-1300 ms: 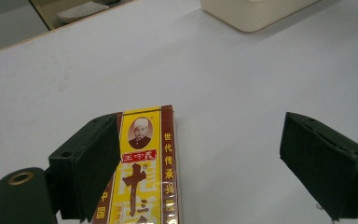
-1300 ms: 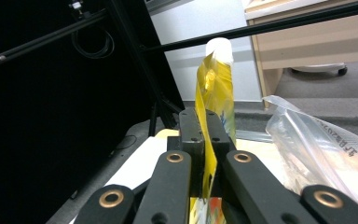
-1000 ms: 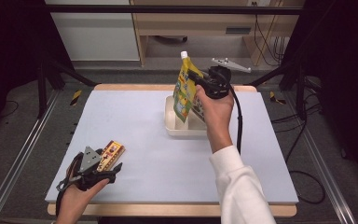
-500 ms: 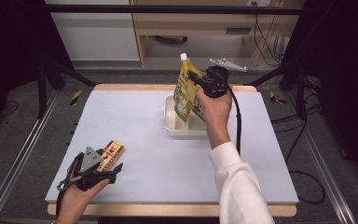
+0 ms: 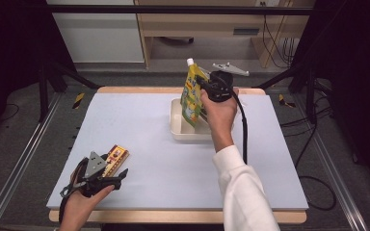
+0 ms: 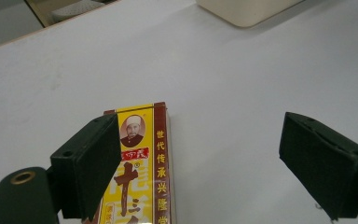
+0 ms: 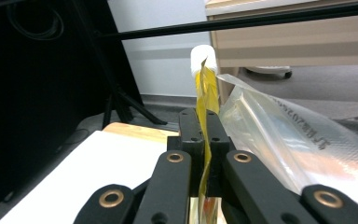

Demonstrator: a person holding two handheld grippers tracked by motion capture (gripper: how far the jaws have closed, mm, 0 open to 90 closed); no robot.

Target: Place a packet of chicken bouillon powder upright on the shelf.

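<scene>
R tongs clamp pouch over tray, far edge | L tongs wide open, box by one jaw, near-left corner

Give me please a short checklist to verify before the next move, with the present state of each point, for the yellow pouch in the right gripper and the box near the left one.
1. Right gripper shut on the yellow pouch: ok, jaws pinch its edge below the white cap.
2. Pouch is above the cream tray: ok in the high view; whether its bottom touches the tray, cannot tell.
3. Left gripper open: ok, jaws stand wide apart.
4. Spice box centred between the left jaws: not ok, it lies close to one jaw.
5. Clear plastic bag beside the pouch is free of the right jaws: cannot tell.
</scene>
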